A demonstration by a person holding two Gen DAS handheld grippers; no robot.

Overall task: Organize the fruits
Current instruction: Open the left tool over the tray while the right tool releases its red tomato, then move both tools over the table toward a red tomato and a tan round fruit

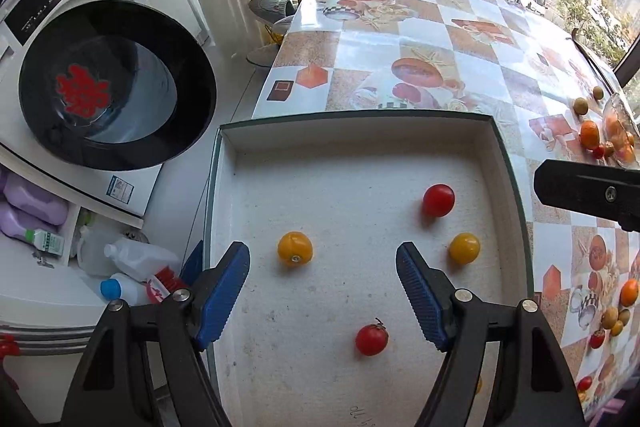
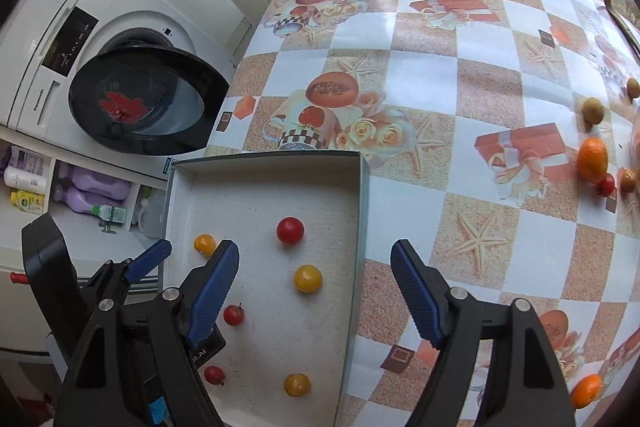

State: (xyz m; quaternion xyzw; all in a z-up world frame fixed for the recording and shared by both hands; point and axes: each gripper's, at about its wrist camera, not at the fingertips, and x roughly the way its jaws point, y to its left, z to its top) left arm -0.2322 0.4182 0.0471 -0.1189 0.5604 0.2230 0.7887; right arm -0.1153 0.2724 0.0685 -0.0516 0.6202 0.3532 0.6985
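White-lined and shallow, the cardboard tray (image 2: 362,211) is sitting at the table's near corner, beside the washing machine (image 2: 80,39), and it is holding only small tomatoes. The right wrist view is showing six of them: three red ones (image 2: 290,230) (image 2: 233,315) (image 2: 214,375) and three yellow ones (image 2: 307,278) (image 2: 205,243) (image 2: 297,384), all lying apart on the tray floor with bare lining between them.

Both grippers are hanging over the tray with fingers spread wide and gripping nothing. The left gripper (image 1: 323,291) is hovering above the tray's middle, a red tomato (image 1: 371,339) lying on the floor below the gap. The right gripper (image 2: 314,291) is straddling the tray's right wall, one finger over the lining, the other over the tablecloth (image 2: 420,75).

More fruit is lying loose toward the table's far right edge: two oranges (image 2: 592,159) (image 2: 586,391), three brownish round fruits (image 2: 593,110), and one red tomato (image 2: 606,184). A wide stretch of checkered cloth is lying open between tray and that fruit.
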